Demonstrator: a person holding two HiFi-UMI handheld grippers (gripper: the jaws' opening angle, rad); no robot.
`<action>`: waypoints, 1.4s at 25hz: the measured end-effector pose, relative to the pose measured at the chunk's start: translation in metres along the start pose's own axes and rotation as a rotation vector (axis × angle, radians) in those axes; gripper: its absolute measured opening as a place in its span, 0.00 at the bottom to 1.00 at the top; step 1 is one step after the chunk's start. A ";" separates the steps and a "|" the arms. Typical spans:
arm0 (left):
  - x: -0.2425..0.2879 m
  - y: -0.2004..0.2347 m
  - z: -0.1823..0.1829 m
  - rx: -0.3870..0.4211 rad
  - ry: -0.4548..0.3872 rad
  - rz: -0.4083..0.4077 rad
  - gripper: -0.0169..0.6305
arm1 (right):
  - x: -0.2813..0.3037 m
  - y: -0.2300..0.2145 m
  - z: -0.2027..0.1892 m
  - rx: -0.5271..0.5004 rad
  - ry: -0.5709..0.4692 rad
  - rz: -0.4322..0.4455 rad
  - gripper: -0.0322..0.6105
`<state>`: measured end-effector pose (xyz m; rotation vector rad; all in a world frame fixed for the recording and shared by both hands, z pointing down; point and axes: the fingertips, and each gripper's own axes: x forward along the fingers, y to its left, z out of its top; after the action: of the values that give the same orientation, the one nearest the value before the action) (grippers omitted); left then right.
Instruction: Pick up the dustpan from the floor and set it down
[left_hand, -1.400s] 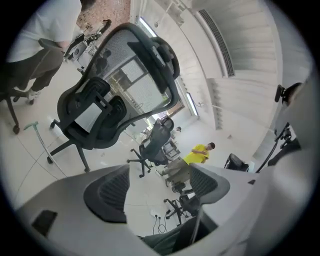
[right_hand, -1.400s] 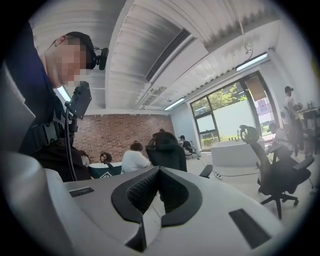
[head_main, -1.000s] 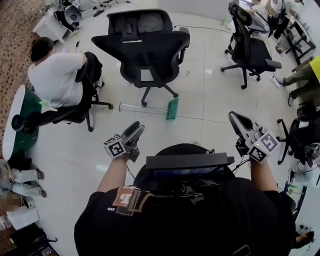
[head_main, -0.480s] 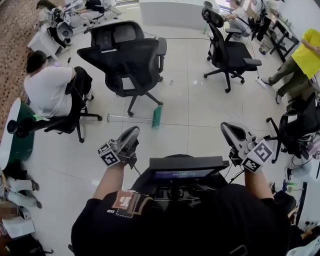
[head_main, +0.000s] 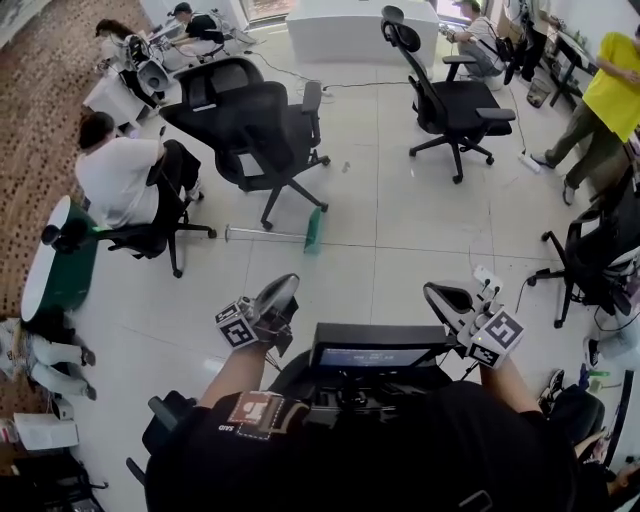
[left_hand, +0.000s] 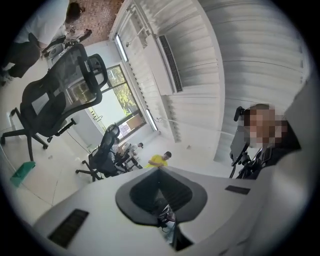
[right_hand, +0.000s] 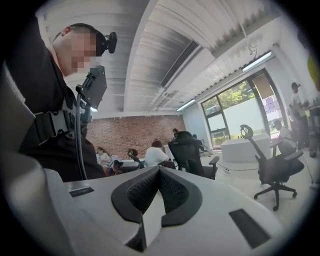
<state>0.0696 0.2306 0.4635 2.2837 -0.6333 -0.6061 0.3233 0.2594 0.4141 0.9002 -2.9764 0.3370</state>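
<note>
**Dustpan (head_main: 314, 228) lying on the floor (head_main: 400, 240), nothing held**

Head view: The dustpan is seen lying flat on the pale tiled floor. A green head is shown at its right end, and a thin silver handle is stretched out from it toward the picture's left. It is placed just beside the wheeled base of a black office chair (head_main: 262, 125). It is well ahead of both claws and touched by neither. The left claw (head_main: 285, 287) and the right claw (head_main: 437, 293) are held up in front of the person's body and pointed forward. A seated person in a white shirt (head_main: 118, 178) is shown to the left of the dustpan.

Left gripper view: The jaws have just been closing and are seen pressed together at the tips, with nothing caught between them. The dustpan's green head is glimpsed at the lower left edge, on the floor near the chair's base.

Right gripper view: The jaws are brought together here too, and nothing is gripped. Beyond them, black chairs and a brick wall (right_hand: 135, 132) are seen.
</note>
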 end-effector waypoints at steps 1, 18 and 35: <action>-0.005 -0.010 0.000 0.007 -0.004 -0.004 0.03 | -0.006 0.009 0.002 -0.008 -0.006 0.001 0.07; -0.364 -0.168 -0.014 0.087 0.058 -0.084 0.03 | 0.024 0.396 -0.043 -0.004 -0.035 -0.103 0.06; -0.398 -0.301 -0.093 0.107 0.012 -0.116 0.03 | -0.109 0.508 -0.082 0.017 -0.003 -0.104 0.06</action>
<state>-0.1037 0.7045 0.4075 2.4357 -0.5413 -0.6263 0.1307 0.7482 0.3842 1.0538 -2.9192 0.3587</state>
